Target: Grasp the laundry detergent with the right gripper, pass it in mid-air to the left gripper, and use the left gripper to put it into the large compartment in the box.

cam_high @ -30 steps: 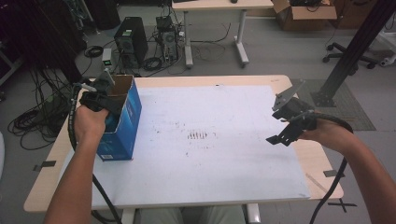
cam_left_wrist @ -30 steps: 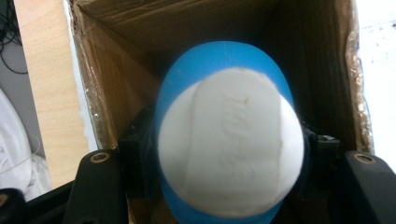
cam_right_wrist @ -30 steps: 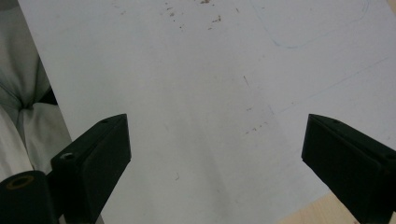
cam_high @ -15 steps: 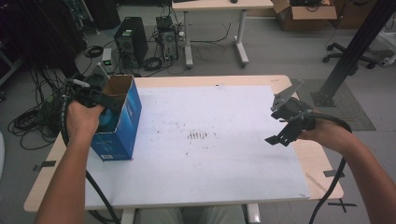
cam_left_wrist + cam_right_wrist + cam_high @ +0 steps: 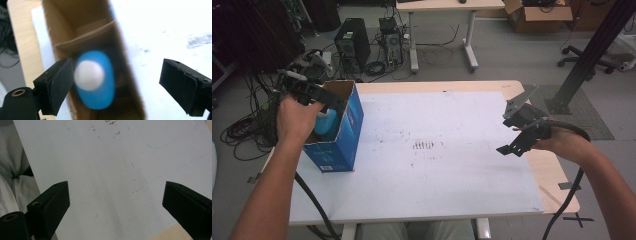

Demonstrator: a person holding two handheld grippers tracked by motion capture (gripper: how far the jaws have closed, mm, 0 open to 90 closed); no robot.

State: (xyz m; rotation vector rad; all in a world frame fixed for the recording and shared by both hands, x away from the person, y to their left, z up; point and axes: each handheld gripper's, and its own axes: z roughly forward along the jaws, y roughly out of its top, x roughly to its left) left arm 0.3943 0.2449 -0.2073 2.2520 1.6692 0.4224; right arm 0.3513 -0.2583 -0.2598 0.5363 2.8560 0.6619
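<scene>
White counter (image 5: pixel 452 175) mostly bare. Left tongs (image 5: pixel 115 82) now pulled back above box (image 5: pixel 337 140), jaws apart, bottle (image 5: pixel 95 80) released inside. Right tongs (image 5: pixel 115 207) apart, idle. Drop-off likely complete.

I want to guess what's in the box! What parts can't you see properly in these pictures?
- Blue thing with a white top in the blue box: blurred in the left gripper view, so what it is stays unclear.
- The same thing in the high view: mostly hidden by the box wall and the left hand.
- Box bottom: hidden beneath that thing.
- Dark marks on the white sheet: too small to read.
</scene>
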